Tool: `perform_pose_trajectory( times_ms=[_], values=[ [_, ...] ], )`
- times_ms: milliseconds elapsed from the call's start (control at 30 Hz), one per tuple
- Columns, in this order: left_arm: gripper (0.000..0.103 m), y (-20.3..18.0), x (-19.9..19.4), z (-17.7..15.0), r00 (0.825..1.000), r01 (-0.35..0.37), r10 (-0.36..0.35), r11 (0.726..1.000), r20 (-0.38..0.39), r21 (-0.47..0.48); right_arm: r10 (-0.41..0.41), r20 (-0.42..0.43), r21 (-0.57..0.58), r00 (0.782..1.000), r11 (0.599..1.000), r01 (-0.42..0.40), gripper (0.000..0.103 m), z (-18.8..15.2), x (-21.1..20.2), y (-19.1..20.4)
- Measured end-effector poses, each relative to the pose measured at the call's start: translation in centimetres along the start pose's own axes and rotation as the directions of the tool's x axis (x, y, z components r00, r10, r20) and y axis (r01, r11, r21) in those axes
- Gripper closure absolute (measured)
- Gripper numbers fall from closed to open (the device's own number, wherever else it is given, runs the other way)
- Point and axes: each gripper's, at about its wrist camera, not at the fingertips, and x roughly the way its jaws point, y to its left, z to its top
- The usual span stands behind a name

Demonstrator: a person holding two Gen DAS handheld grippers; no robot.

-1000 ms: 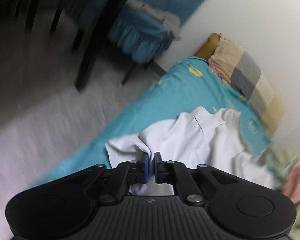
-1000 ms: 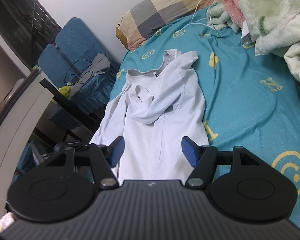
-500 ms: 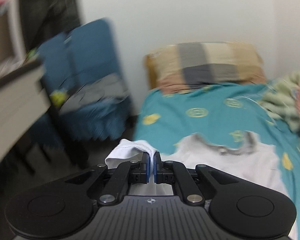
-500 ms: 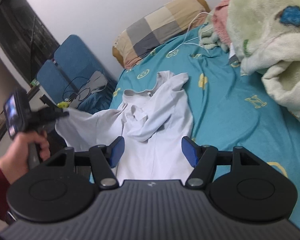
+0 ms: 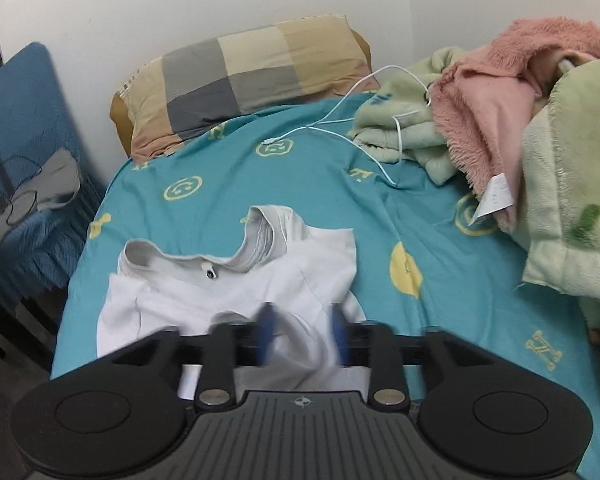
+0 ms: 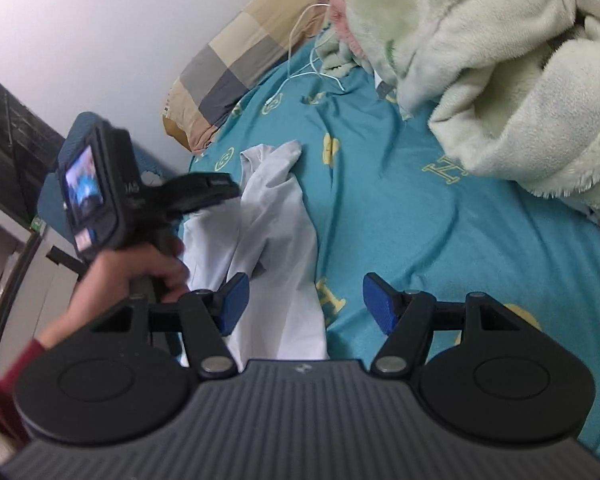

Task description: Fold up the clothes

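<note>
A white T-shirt lies rumpled on the teal bedsheet, collar toward the pillow, with one side folded over the middle. My left gripper hovers over the shirt's body with its blurred blue fingers apart and nothing between them. In the right wrist view the shirt lies ahead and left. My right gripper is open and empty above the shirt's lower right edge. The left gripper's fingers reach over the shirt there.
A checked pillow lies at the head of the bed. A pile of green and pink blankets fills the right side. A white cable trails across the sheet. A blue chair stands left of the bed.
My left gripper swung from the bed's left edge over the shirt and opened, letting go of the sleeve. The sleeve now lies folded onto the shirt. The right gripper stayed open.
</note>
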Motion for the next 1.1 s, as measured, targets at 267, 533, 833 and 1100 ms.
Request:
perform_pose_trajectory(
  times_ms=[267, 533, 833, 1100],
  values=[
    [0.033, 4.7, -13.9, -9.2, 0.986, -0.107, 0.124, 0.983, 0.111, -0.148, 0.037, 0.024, -0.028, 0.999, 0.999, -0.036, 0.036, -0.4, -0.4, 0.6],
    [0.033, 7.4, -24.6, -18.6, 0.995, -0.063, 0.077, 0.976, 0.058, -0.206, 0.136, -0.004, -0.145, 0.991, 0.980, -0.136, 0.037, -2.1, -1.4, 3.2],
    [0.033, 11.4, -26.7, -20.7, 0.988, 0.044, -0.004, 0.967, 0.157, -0.252, 0.129, -0.006, -0.340, 0.992, 0.932, -0.124, 0.047, -3.6, -0.6, 9.6],
    [0.034, 17.2, -23.7, -23.9, 0.991, 0.090, -0.045, 0.921, 0.126, -0.378, 0.019, -0.054, -0.437, 0.998, 0.899, -0.040, 0.045, -4.5, 14.5, 17.0]
  ],
)
